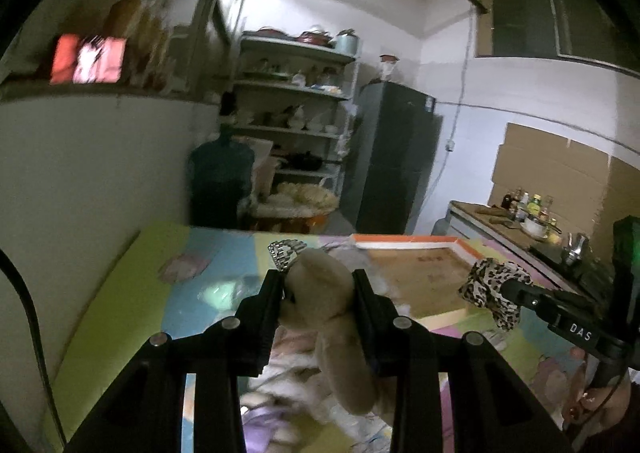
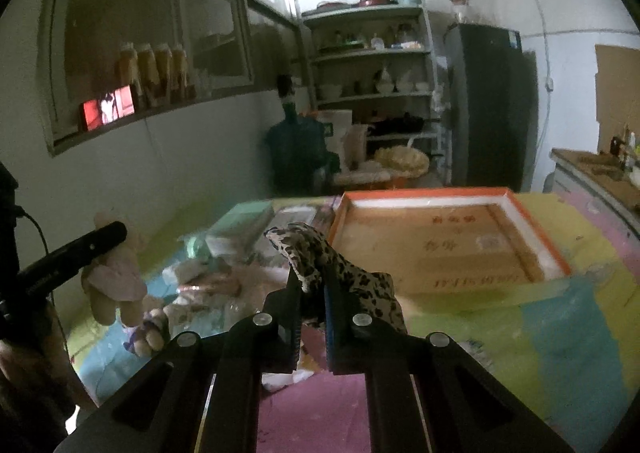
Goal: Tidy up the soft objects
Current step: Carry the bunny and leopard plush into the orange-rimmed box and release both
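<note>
A table [image 2: 560, 293] covered with a cloth in yellow, blue and pink patches fills the foreground of both views, and behind it stand a dark fridge [image 1: 394, 157] and white shelves [image 2: 372, 53] stacked with bowls and pots. On the far right part of the table lies a shallow cardboard tray [image 2: 444, 241] with an orange and white rim; red characters are printed on its brown floor, too blurred to read. Near the far edge, left of the tray, sits a pale green box [image 2: 244, 219]. A heap of other soft things [image 2: 208, 289] lies on the cloth in front of that box, blurred. The left gripper [image 1: 318, 285] is closed on a beige teddy bear [image 1: 324, 293], its two black fingers [image 1: 272, 301] pressing the bear's head from both sides, with the body hanging down between them clear of the table. The right gripper [image 2: 312, 285] is squeezed nearly shut on a leopard-print cloth item [image 2: 320, 257], which sticks up past the fingertips and drapes to the right, also lifted off the cloth. In the left wrist view the right gripper's side carries white letters reading "DAS" [image 1: 580, 333]. A small black-and-white striped bow [image 1: 285, 251] shows just beside the bear's head.
</note>
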